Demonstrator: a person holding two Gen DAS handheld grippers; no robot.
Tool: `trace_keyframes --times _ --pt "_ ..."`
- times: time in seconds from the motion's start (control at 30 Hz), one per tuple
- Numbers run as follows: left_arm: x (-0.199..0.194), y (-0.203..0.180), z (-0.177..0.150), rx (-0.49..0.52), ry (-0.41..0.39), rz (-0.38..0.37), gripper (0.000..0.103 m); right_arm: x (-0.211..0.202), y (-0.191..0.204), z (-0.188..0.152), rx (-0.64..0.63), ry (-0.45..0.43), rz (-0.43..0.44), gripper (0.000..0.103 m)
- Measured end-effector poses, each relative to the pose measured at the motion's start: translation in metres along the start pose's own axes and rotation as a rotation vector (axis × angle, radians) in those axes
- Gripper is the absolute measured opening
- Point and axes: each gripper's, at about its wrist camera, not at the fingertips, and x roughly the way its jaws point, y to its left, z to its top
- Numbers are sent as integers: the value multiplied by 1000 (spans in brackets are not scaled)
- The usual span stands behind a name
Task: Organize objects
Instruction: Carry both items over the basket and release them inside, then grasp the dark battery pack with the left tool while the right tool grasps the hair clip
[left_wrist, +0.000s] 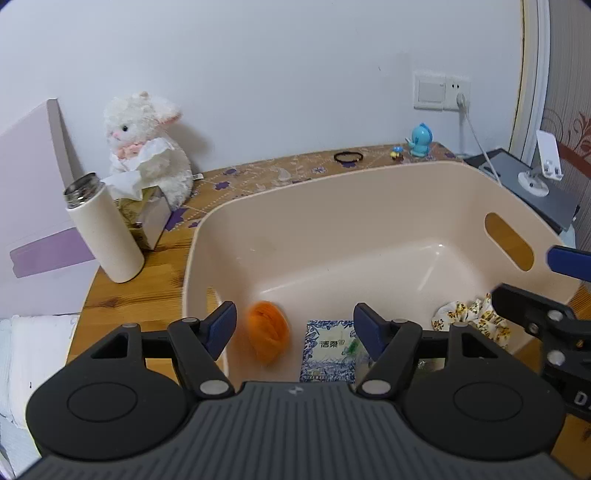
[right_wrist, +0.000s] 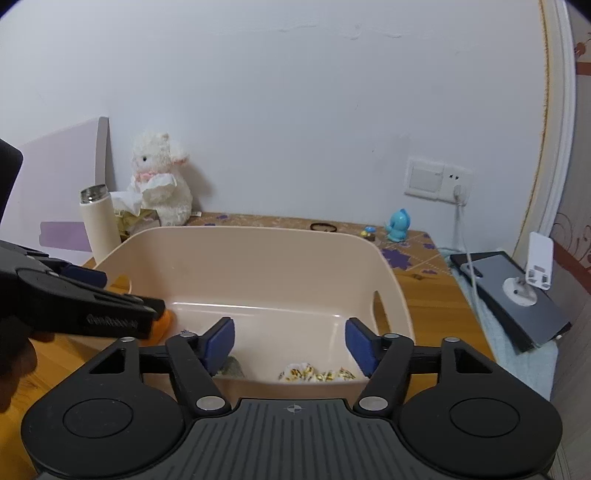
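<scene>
Beige plastic bin (left_wrist: 369, 229) sits on the wooden table (left_wrist: 140, 280), and both grippers hover over its near rim with their blue-padded fingers spread wide, gripping nothing. In the left wrist view, the left gripper (left_wrist: 293, 328) frames two items in the bin's near end: an orange fuzzy object (left_wrist: 267, 332), blurred, lies just inside the left finger, and a blue-and-white tissue packet (left_wrist: 327, 350) lies beside the right finger, partly hidden by it. A floral scrunchie (left_wrist: 472, 319) rests in the near right corner of the bin, beyond the left gripper's fingers and just under the right gripper, which enters at the right edge of that view.

From the right wrist view, the right gripper (right_wrist: 290, 341) is centred over the near wall of the bin, and the scrunchie (right_wrist: 317, 373) shows low between its fingers, closer to the right one. The left gripper's black arm crosses on the left, covering most of the orange object (right_wrist: 162, 326).

Outside the bin, far left, stand a white flask (left_wrist: 103, 232) without a lid, a tissue box (left_wrist: 147, 218) and a white plush rabbit (left_wrist: 147, 144). Along the far edge lie a black hair tie (left_wrist: 348, 157), a tiny figurine (left_wrist: 398, 152) and a blue toy (left_wrist: 420, 140). A phone stand (right_wrist: 532, 277) rests on a dark tablet (right_wrist: 517, 295) to the right.
</scene>
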Motion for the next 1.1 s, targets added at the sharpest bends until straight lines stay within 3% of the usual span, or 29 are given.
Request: trace_keyframes --times 0.23,0.47,0.8,1.1 --pt "-40 5 -10 11 -51 -15 81 -37 -7 -21 -23 -13 -4 78" --pt "-67 7 -32 23 -53 -38 87 -52 -8 -46 -49 24 2 78" --pt "-78 -2 -83 40 38 -107 88 -49 -11 -81 -99 113 5 78" --pt "-53 -20 -119 76 140 -152 88 -30 -17 -107 -110 191 41 78"
